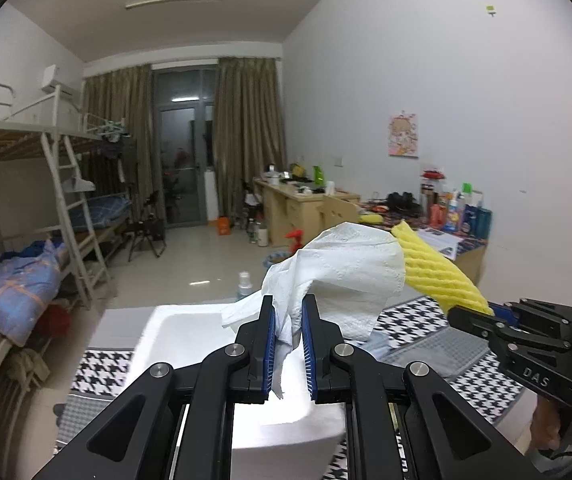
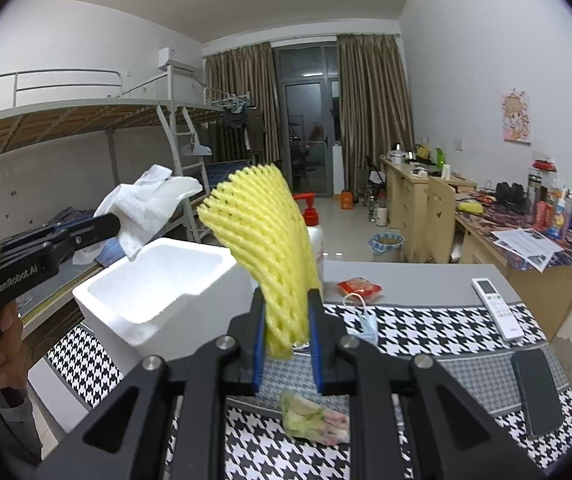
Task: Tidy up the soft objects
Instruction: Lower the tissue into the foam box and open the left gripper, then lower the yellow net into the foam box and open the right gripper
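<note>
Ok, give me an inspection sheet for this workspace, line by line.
Surface: table with houndstooth cloth.
Job's things: white tissue, yellow foam net, both lifted; white foam box open.
Clutter: face mask, remote, phone, red packet, pump bottle, crumpled wrapper.
Grippers: left gripper pinches tissue; right gripper pinches net.
Cables: nothing seen.
Surroundings: bunk beds, cluttered desks.

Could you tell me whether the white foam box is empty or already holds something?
Empty as far as visible: the white foam box shows only bare inner walls; the tissue and yellow foam net are held above it.
</note>
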A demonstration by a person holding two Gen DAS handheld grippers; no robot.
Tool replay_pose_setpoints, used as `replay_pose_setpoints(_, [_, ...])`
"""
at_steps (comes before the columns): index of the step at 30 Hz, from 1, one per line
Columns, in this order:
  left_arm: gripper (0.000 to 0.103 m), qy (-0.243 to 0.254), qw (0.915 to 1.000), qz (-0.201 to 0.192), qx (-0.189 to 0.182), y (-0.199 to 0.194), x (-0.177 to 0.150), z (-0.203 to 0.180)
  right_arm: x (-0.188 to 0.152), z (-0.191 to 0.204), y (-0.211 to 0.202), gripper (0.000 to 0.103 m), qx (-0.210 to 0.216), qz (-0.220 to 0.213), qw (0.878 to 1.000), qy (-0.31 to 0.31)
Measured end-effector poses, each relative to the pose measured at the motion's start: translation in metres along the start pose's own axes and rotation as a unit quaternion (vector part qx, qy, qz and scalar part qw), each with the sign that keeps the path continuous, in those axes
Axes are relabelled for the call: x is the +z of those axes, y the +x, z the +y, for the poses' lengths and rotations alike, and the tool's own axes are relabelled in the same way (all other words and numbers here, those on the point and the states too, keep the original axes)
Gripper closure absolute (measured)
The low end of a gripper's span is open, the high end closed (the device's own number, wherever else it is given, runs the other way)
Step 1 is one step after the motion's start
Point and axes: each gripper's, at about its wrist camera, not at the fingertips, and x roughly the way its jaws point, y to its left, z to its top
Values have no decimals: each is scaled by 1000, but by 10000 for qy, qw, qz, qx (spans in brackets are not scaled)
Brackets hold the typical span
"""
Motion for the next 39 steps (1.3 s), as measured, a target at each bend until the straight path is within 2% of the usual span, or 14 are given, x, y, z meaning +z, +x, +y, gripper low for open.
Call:
replay_pose_setpoints(5, [90, -141, 9994, 36, 320, 5, 0, 12, 5, 7, 10, 81, 134, 8, 9999, -54])
replay_pose_setpoints(20, [88, -276, 9973, 268, 625, 18, -4, 33, 14, 29, 33, 81, 462, 106, 9986, -234])
replay_pose_setpoints(22, [81, -300, 9971, 362, 606, 23, -6, 35, 14, 32, 34, 81, 460, 117, 9985, -255])
replay_pose_setpoints(23, [66, -310, 9969, 404, 605, 25, -7, 37, 15, 33, 35, 81, 464, 125, 9985, -266])
replay_pose_setpoints(24, [47, -321, 9966, 443, 616, 27, -8, 39, 15, 35, 36, 81, 451, 133, 9985, -278])
replay_pose_setpoints(26, [33, -323, 9962, 428, 682, 28, -11, 41, 15, 36, 39, 81, 434, 154, 9985, -296])
replay_pose_setpoints(28, [32, -356, 9962, 409, 688, 27, -11, 45, 15, 37, 41, 81, 410, 177, 9985, -307])
replay_pose_setpoints(32, [18, -418, 9961, 344, 702, 23, -11, 51, 16, 39, 44, 81, 386, 196, 9986, -315])
replay_pose_setpoints(34, [15, -429, 9959, 287, 745, 20, -11, 53, 17, 41, 45, 81, 396, 203, 9985, -326])
replay_pose_setpoints(36, [7, -455, 9956, 255, 778, 18, -11, 56, 17, 43, 47, 81, 413, 220, 9983, -334])
replay_pose_setpoints(39, [3, -586, 9947, 181, 827, 14, -11, 62, 19, 47, 51, 81, 465, 258, 9980, -342])
